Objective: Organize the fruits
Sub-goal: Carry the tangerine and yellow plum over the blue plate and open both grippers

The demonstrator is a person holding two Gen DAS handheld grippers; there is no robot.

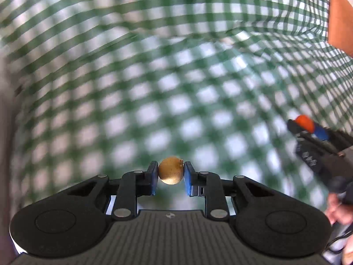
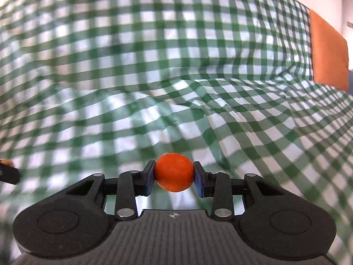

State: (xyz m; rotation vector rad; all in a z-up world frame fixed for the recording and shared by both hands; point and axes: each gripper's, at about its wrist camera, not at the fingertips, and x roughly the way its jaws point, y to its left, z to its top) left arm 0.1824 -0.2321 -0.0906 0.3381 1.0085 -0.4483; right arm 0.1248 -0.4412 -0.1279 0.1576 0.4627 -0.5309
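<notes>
My left gripper (image 1: 171, 172) is shut on a small brown kiwi (image 1: 171, 170), held between its blue pads above the green-and-white checked cloth (image 1: 154, 77). My right gripper (image 2: 174, 173) is shut on a round orange fruit (image 2: 174, 172), also held above the cloth. In the left wrist view the right gripper (image 1: 308, 128) shows at the right edge with the orange fruit (image 1: 305, 121) in it. In the right wrist view the tip of the left gripper (image 2: 7, 172) shows at the left edge. Both views are blurred.
The checked cloth (image 2: 154, 66) is rumpled, with folds across the middle. An orange cushion or board (image 2: 328, 50) stands at the far right edge; it also shows in the left wrist view (image 1: 339, 19). A hand (image 1: 337, 209) holds the right gripper.
</notes>
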